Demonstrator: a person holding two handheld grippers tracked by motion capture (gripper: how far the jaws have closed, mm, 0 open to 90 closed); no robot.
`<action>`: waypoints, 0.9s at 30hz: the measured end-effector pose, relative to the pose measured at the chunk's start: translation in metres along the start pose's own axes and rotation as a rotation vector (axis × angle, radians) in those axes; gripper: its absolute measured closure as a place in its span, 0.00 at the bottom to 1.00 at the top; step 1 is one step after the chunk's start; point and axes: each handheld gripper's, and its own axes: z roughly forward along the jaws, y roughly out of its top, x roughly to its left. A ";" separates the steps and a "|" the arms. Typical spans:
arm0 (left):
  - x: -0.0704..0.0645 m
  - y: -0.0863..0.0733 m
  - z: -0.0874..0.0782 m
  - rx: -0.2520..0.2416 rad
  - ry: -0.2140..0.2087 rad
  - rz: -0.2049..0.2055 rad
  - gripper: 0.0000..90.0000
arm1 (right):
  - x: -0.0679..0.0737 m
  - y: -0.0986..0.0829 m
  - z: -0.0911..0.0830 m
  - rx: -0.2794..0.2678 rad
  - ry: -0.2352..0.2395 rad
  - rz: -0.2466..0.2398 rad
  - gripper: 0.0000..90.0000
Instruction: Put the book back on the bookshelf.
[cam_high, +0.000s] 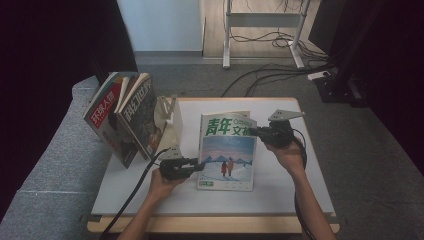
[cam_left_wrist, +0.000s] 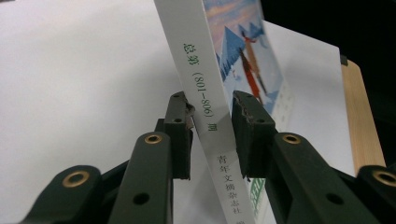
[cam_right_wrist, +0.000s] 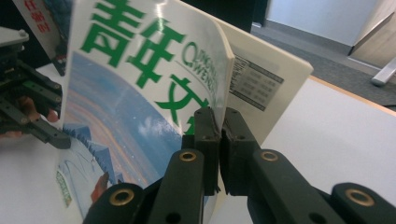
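Left claw (cam_high: 199, 166) straddles the white spine of a green-titled snow-scene magazine (cam_high: 227, 155) without clamping, while the right claw (cam_high: 254, 132) pinches its cover's edge, standing it near the white tabletop's (cam_high: 280, 185) middle.

The magazine (cam_high: 227, 150) stands near the middle of the white worktop (cam_high: 280, 190), its bottom edge down and its cover facing the person. The cover bears large green characters above a snowy scene with blue peaks and two small figures, one in red. Its white spine (cam_left_wrist: 205, 116) carries printed characters and numbers. The front cover bows away from the pages at the top right corner
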 end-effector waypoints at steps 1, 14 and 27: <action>-0.001 0.000 -0.001 0.004 0.001 0.006 0.78 | 0.000 0.000 0.000 -0.001 0.001 0.000 0.94; -0.009 -0.004 -0.010 -0.004 -0.021 0.043 0.81 | 0.005 0.006 -0.008 -0.023 0.005 -0.013 0.80; -0.013 -0.007 -0.017 -0.010 -0.039 0.057 0.82 | 0.008 -0.010 -0.002 0.016 0.097 0.002 0.57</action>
